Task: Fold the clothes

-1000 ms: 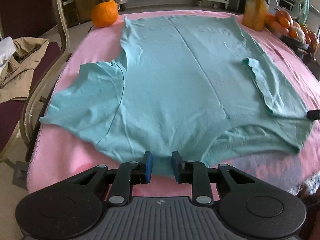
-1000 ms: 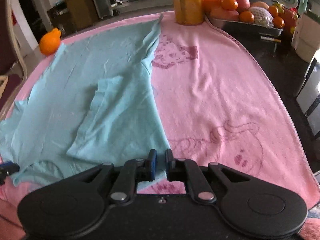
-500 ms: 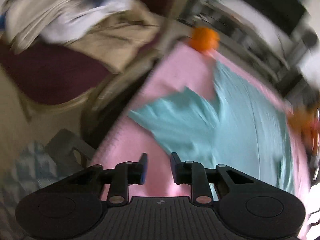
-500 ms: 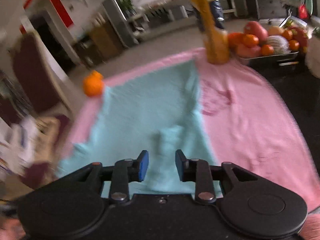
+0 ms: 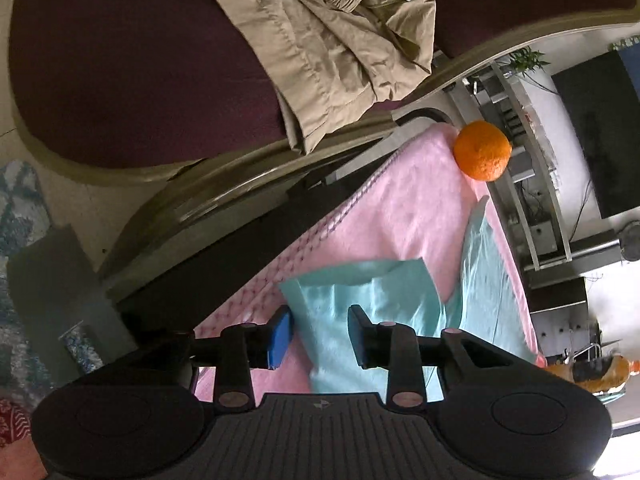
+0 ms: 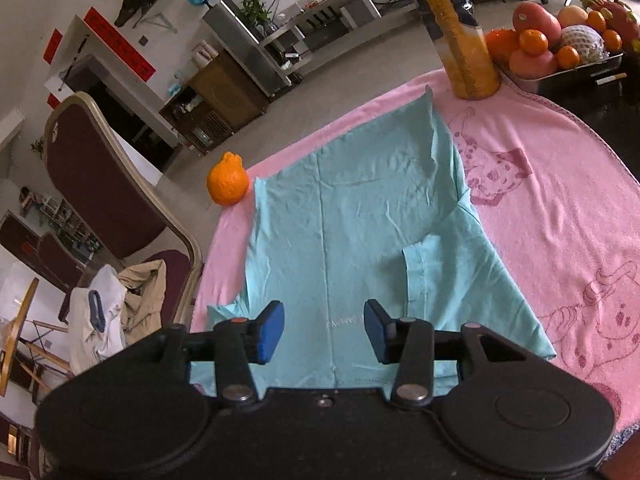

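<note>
A teal T-shirt (image 6: 360,220) lies flat on the pink towel (image 6: 560,200). Its right side is folded inward, and the right sleeve (image 6: 432,276) rests on top. My right gripper (image 6: 324,330) hovers above the shirt's near part. Its jaws are opening and nothing is between them. In the left wrist view the picture is rolled. There my left gripper (image 5: 320,336) stands open just above the shirt's left sleeve (image 5: 380,300), close to the towel's edge. The sleeve shows in the gap below the pads, which do not press on it.
An orange fruit (image 6: 228,180) sits at the towel's far left corner. A tall juice bottle (image 6: 464,40) and a tray of fruit (image 6: 560,52) stand at the far right. A maroon chair (image 5: 120,60) carrying beige and white clothes (image 5: 340,52) is beside the table's left edge.
My left gripper swung left from the shirt's near hem to its left sleeve and rolled over. My right gripper, shut at the folded edge before, opened and rose.
</note>
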`<state>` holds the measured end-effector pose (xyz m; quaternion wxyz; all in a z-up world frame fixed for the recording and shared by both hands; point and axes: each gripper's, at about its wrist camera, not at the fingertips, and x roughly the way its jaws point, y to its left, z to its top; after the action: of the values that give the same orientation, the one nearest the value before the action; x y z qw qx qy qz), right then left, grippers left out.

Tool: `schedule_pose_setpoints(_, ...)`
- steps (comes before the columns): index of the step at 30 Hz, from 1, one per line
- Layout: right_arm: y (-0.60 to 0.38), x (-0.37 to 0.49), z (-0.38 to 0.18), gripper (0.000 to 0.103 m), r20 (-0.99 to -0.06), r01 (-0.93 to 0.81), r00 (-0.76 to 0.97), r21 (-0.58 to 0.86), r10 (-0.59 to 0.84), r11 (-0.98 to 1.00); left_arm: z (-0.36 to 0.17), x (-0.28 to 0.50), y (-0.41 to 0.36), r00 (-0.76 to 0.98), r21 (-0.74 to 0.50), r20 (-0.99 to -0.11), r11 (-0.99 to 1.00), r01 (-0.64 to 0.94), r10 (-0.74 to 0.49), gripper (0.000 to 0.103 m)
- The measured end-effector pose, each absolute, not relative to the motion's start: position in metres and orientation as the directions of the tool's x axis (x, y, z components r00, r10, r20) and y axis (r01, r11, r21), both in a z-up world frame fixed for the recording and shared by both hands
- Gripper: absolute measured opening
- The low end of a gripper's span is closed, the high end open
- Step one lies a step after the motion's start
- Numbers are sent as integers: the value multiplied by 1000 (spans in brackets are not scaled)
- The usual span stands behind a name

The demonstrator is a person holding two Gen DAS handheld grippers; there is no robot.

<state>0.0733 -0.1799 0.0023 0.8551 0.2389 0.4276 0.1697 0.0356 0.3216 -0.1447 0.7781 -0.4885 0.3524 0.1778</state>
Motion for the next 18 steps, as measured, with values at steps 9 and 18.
schedule_pose_setpoints(9, -175, 71, -13, 43, -685, -69, 536, 546, 493, 835, -130, 41, 313, 642, -500, -764, 567, -655, 68, 1)
schedule_pose_setpoints(18, -200, 67, -22, 44, -672, -28, 538, 589, 509, 808, -68, 59, 192, 761, -83, -614, 941, -329, 212, 1)
